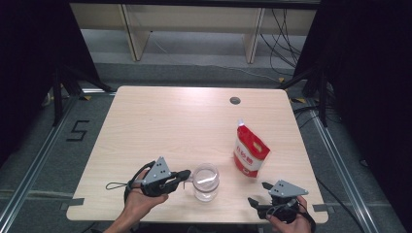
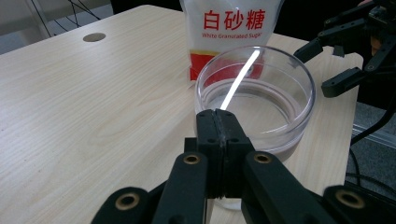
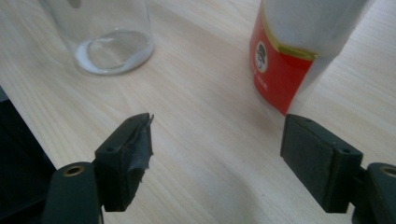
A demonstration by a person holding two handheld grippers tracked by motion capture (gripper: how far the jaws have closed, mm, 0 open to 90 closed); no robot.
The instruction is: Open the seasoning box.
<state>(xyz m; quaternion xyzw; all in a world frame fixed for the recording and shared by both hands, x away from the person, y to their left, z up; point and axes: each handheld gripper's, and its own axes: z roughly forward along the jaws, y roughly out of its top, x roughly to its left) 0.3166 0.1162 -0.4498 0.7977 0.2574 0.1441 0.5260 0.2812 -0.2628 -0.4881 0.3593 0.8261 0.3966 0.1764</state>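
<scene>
- Left gripper, lower left of the high view, has its jaws pressed together at the glass rim. In its own view, the near end of a thin white stick seems pinched between them.
- Right gripper, at the lower right corner, has its jaws wide apart with nothing between them. It sits low over bare wood, near the bag but not touching it.
- Table: pale wood, mostly bare, with a round hole near the upper right.
- Bag: a red-and-white sugar pouch standing upright at right of centre, well apart from the glass.
- Glass: clear and upright at lower centre, close to the table's near edge. We see a white layer at its bottom in the right gripper view.
- Stick: it slants from the closed jaws down into the glass.
- What we fear: the stick works as a lever, so a sideways sweep or a push against the wall could tip the light glass or slide it off the near edge.
- We also judge the pinch on so thin a stick to be poor, and a twist could let it slip and fall in.
- If the right gripper goes for the bag, a squeeze on the soft pouch could buckle it or topple it and spill sugar.
</scene>
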